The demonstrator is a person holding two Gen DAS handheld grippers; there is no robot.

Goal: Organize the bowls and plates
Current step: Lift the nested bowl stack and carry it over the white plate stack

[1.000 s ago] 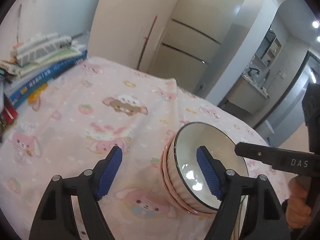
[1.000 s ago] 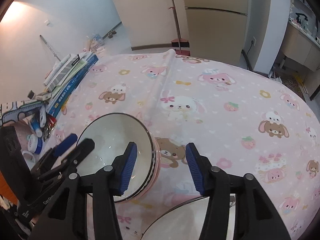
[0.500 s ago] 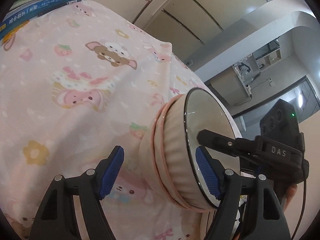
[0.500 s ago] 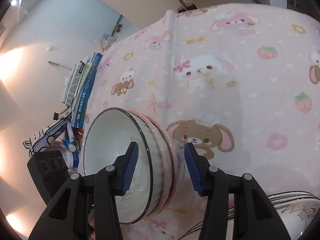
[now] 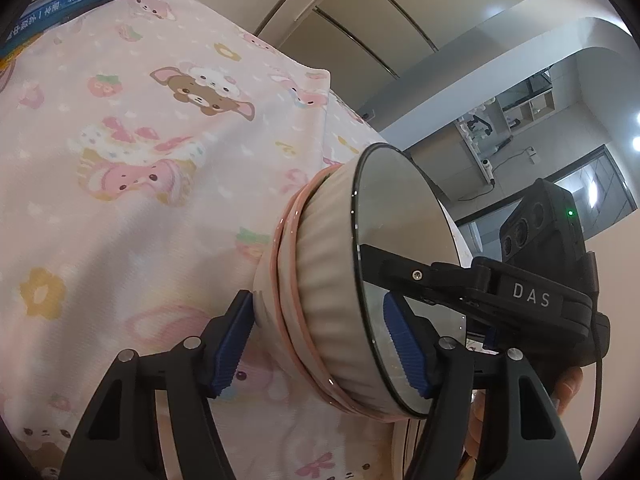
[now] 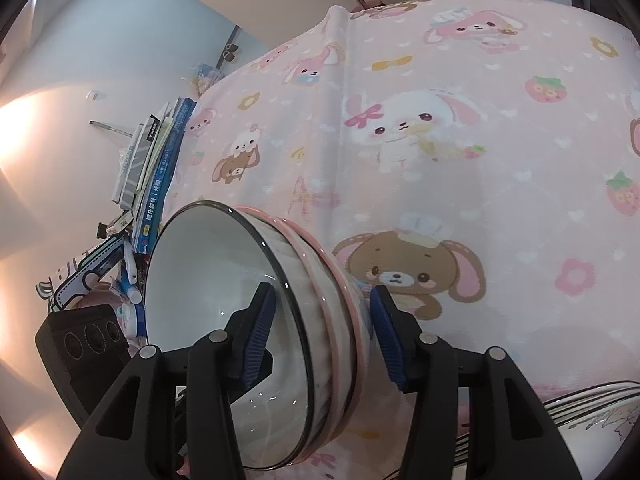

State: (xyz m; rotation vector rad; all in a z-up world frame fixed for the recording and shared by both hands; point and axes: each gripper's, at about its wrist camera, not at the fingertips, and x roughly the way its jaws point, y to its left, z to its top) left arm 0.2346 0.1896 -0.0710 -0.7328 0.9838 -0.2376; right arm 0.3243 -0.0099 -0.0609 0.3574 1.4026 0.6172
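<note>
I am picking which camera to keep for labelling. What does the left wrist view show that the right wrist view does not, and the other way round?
Only the left wrist view shows the fridge, the room beyond with a counter, and a hand under the right gripper's body.

Only the right wrist view shows plates at the lower edge and clutter beside the books.

Both show the stacked bowls straddled by both grippers, the left gripper closing, the right gripper, the pink tablecloth and the books.

"DAS" in white on the right gripper (image 5: 472,300) body; book spines (image 6: 160,184) at ten o'clock, perhaps Chinese, unreadable.
</note>
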